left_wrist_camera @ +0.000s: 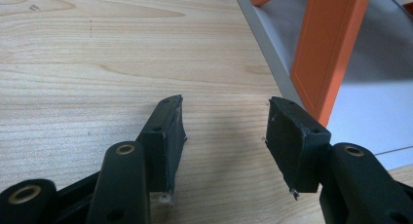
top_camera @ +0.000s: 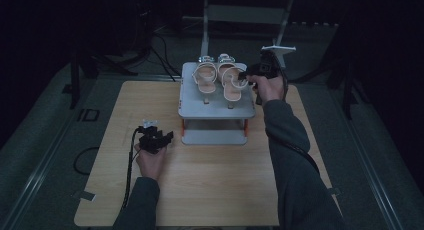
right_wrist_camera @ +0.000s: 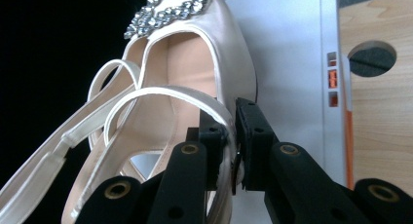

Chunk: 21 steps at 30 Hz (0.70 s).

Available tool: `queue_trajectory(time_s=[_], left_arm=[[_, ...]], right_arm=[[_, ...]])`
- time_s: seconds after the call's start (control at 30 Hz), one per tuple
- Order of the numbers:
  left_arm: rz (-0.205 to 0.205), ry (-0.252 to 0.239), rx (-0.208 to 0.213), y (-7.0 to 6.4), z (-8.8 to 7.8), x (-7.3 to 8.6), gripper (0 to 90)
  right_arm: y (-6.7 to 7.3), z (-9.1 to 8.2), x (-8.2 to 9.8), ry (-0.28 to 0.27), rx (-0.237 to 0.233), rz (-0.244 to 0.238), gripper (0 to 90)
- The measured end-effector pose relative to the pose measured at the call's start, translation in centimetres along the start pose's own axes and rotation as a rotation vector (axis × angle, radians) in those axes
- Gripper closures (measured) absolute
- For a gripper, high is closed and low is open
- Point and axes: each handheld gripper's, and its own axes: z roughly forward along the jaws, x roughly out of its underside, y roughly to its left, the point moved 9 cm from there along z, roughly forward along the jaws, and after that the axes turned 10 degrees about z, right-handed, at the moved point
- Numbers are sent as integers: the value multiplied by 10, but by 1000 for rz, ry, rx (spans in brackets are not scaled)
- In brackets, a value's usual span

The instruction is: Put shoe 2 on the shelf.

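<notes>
A pair of cream high-heeled sandals lies on top of a grey two-tier shelf (top_camera: 192, 109) at the table's far middle. My right gripper (top_camera: 243, 76) is at the right sandal (top_camera: 231, 85), with the left sandal (top_camera: 205, 79) beside it. In the right gripper view my right gripper (right_wrist_camera: 233, 131) is shut on the thin side edge of the sandal (right_wrist_camera: 195, 63), below its rhinestone ornament (right_wrist_camera: 165, 9). My left gripper (top_camera: 167, 136) hovers low over the wooden table (top_camera: 215, 180), left of the shelf's lower tier. Its jaws (left_wrist_camera: 224, 121) stand open with nothing between them.
The shelf has orange legs (left_wrist_camera: 331, 44) and a grey lower tier (left_wrist_camera: 370, 102) close to my left gripper's right jaw. The table (right_wrist_camera: 380, 112) has a round hole (right_wrist_camera: 372, 58) beside the shelf. Dark stands and cables surround the table on the floor.
</notes>
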Motion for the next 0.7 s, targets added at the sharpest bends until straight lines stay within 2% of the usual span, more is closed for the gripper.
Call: queue_trajectory(time_s=[0.33,0.5,0.7], left_arm=[[-1,-1,2,0,0,0,482],[-1,-1,2,0,0,0,482],[-2,-2,3,0,0,0,482]], right_arm=[[-2,18,-13,42,21,52,829],[-3,23,-14,67,43,34,827],[-6,26,-15,80,41,26,819]])
